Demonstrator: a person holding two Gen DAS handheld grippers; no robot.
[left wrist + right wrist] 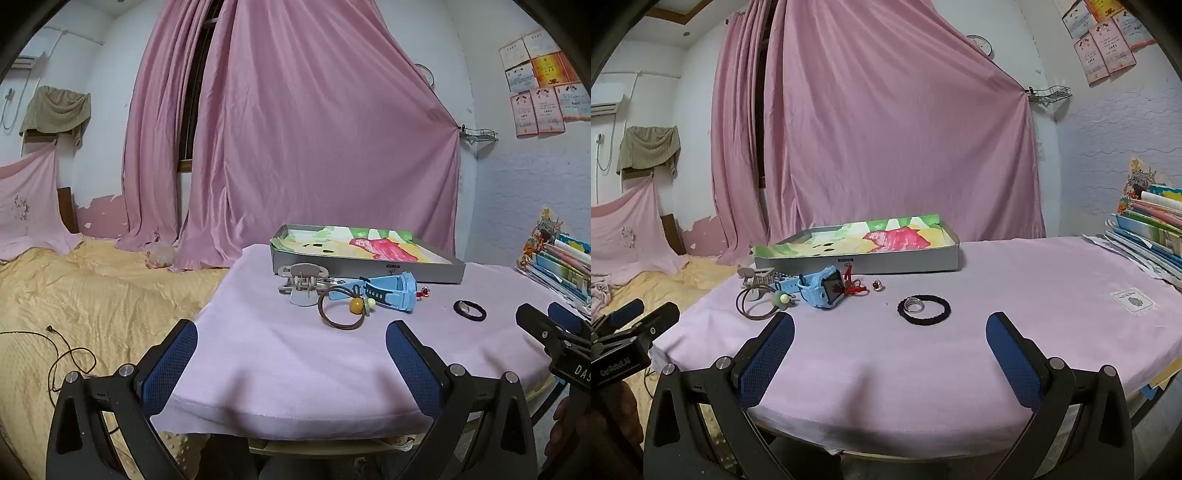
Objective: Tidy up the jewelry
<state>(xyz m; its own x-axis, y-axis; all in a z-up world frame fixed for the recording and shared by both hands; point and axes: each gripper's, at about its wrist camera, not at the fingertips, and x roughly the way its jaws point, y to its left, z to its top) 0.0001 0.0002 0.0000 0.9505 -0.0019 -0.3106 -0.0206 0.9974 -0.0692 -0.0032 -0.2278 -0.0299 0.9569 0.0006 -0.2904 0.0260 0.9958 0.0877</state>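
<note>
A grey tray lined with colourful paper sits at the far side of a pink-covered table. In front of it lie a beige hair claw, a brown hair tie with beads, a blue watch, a red charm, a small ring, and a black hair band with a silver ring on it. My left gripper and right gripper both hang open over the near edge, holding nothing.
A stack of books fills the table's right side. A bed with a yellow cover and a dark cord lies to the left. Pink curtains hang behind the table.
</note>
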